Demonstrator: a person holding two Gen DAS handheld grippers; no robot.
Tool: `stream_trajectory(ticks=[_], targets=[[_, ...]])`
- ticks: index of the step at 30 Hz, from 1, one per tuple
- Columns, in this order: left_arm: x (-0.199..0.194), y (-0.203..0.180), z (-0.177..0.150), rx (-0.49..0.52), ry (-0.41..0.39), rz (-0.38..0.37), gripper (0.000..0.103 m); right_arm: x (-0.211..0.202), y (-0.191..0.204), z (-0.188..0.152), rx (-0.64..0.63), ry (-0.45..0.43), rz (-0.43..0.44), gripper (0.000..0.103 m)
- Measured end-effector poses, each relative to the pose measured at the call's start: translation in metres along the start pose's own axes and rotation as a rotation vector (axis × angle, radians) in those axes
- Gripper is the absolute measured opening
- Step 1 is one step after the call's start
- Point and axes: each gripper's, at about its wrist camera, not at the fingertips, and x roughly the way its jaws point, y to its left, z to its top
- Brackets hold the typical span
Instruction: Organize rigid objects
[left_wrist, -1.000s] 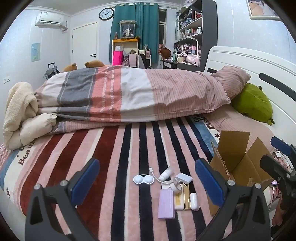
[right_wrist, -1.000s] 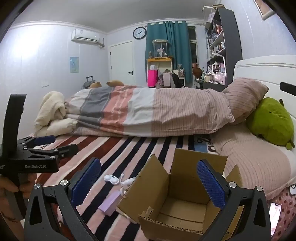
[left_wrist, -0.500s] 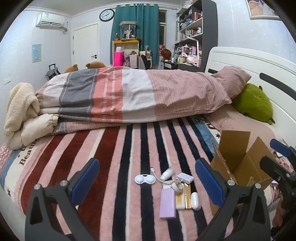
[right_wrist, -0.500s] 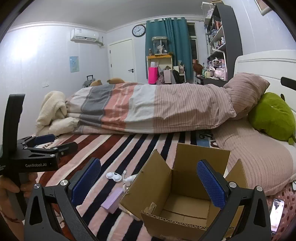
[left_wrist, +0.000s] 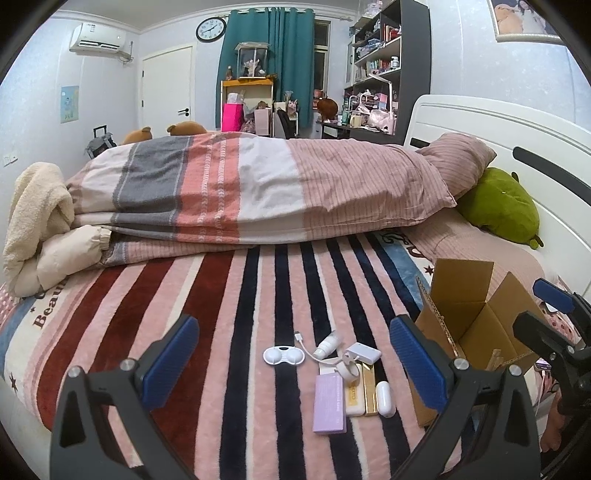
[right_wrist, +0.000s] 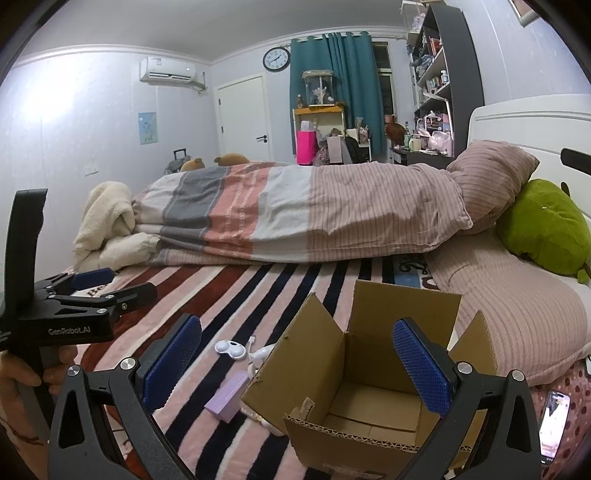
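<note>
Our left tool (left_wrist: 295, 363) hangs wide and bare above the striped blanket (left_wrist: 229, 317), its blue pads (left_wrist: 170, 350) well apart. Between them, at about 1 o'clock of the gap's middle, lies the cluster of small things. A white twin-cup case (left_wrist: 283, 355) sits farthest toward 9 o'clock. A white cable (left_wrist: 307, 345) curls from it toward a small white tube (left_wrist: 330, 341), and a white charger (left_wrist: 364, 353) lies just beside the tube at 3 o'clock. Nearer us, a lilac box (left_wrist: 330, 403) lies flat, touching a cream bar (left_wrist: 352, 399); a gold case (left_wrist: 370, 391) and a white earbud case (left_wrist: 385, 398) line up beside the bar toward 3 o'clock. A white ring (left_wrist: 348, 370) rests at the far end of that row. The carton (left_wrist: 476, 317) stands at 3 o'clock of the cluster, flaps up, just beyond the right pad of this tool.

Our right tool (right_wrist: 297, 365) is likewise spread wide with nothing between its pads (right_wrist: 421, 365), and it hovers over the open carton (right_wrist: 373, 391), whose inside shows only bare cardboard. At 9 o'clock of the carton we see the lilac box (right_wrist: 227, 398), the twin-cup case (right_wrist: 231, 348) and the cable (right_wrist: 252, 341); the rest of the cluster is hidden behind a flap. The left tool (right_wrist: 110, 286) shows at 9 o'clock, held by a hand (right_wrist: 22, 376). A phone (right_wrist: 554, 421) lies at 4 o'clock on the dotted sheet (right_wrist: 576, 391).

Beyond, at 12 o'clock, a folded duvet (left_wrist: 258, 192) crosses the bed, with a green plush (left_wrist: 498, 206) at 2 o'clock.
</note>
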Motion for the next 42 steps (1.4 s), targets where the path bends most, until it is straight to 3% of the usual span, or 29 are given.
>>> stream_trajectory(ticks=[36, 42], targets=[[-0.01, 0.0, -0.003, 0.007, -0.01, 0.002, 0.103, -0.01, 0.013, -0.006, 0.005, 0.008, 0.004, 0.103], [-0.006, 0.014, -0.006, -0.006, -0.005, 0.002, 0.103, -0.007, 0.025, -0.007, -0.035, -0.001, 0.006, 0.103]])
